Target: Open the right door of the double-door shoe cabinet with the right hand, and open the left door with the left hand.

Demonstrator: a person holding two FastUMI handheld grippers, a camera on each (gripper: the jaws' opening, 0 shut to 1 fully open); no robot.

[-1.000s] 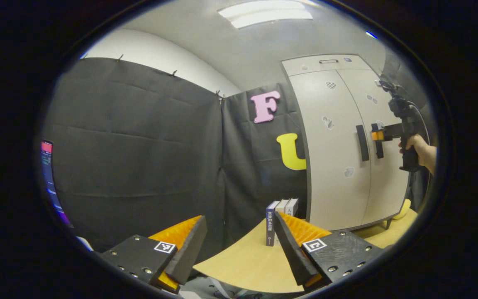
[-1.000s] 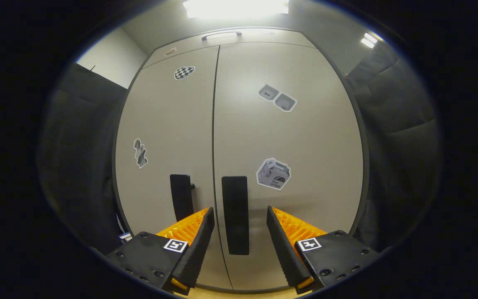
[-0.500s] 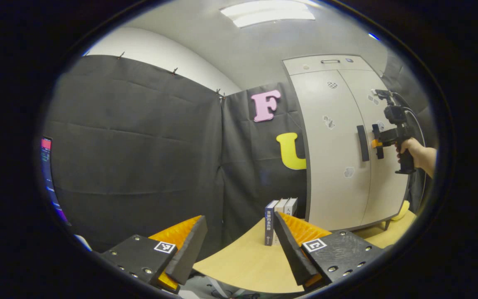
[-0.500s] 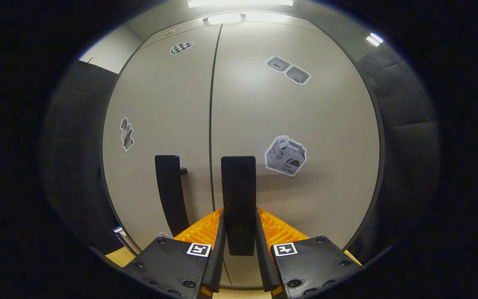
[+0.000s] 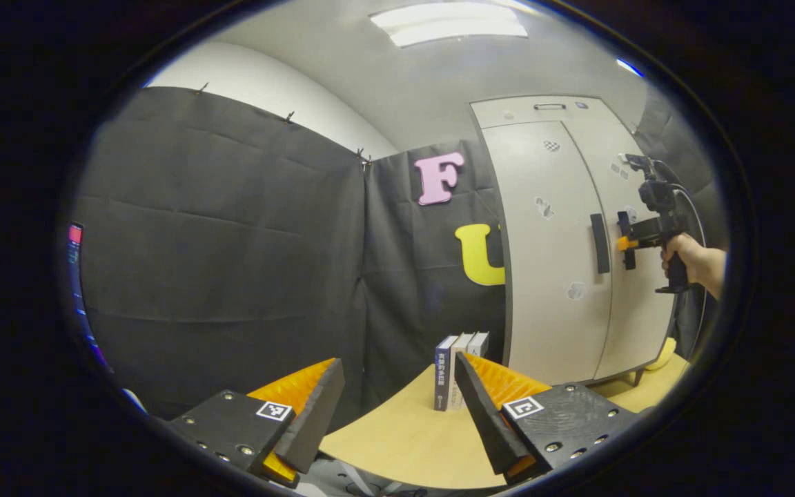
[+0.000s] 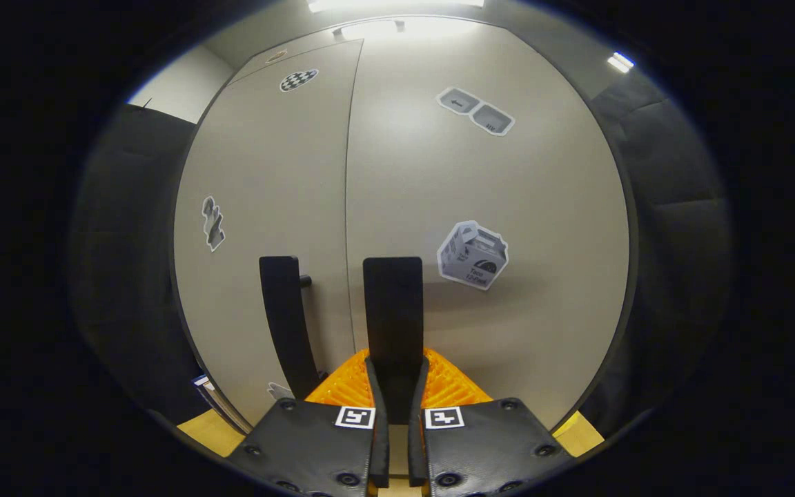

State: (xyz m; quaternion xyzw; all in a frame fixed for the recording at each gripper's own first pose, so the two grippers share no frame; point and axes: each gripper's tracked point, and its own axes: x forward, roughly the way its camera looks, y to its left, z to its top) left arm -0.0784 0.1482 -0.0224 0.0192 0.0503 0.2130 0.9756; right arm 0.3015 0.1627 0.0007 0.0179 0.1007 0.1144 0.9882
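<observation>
Right gripper [image 6: 395, 407] is clamped on the right door's handle [image 6: 392, 304]; the door appears barely cracked. Pull outward along the hinge arc, keeping grip square. Left gripper [image 5: 397, 407] idles with fingers spread, well away from that handle.

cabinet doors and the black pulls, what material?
Pale beige flat cabinet doors: likely laminated or painted board, satin; a soft light glare shows and no grain. Black upright bar handles: matte, no glints, plastic or coated metal, cannot tell which.

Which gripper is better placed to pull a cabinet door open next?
Right. The right gripper has its fingers closed on the right door's handle, ready to pull. The left gripper is open, away from the shoe cabinet, with the left door's handle ungrasped.
</observation>
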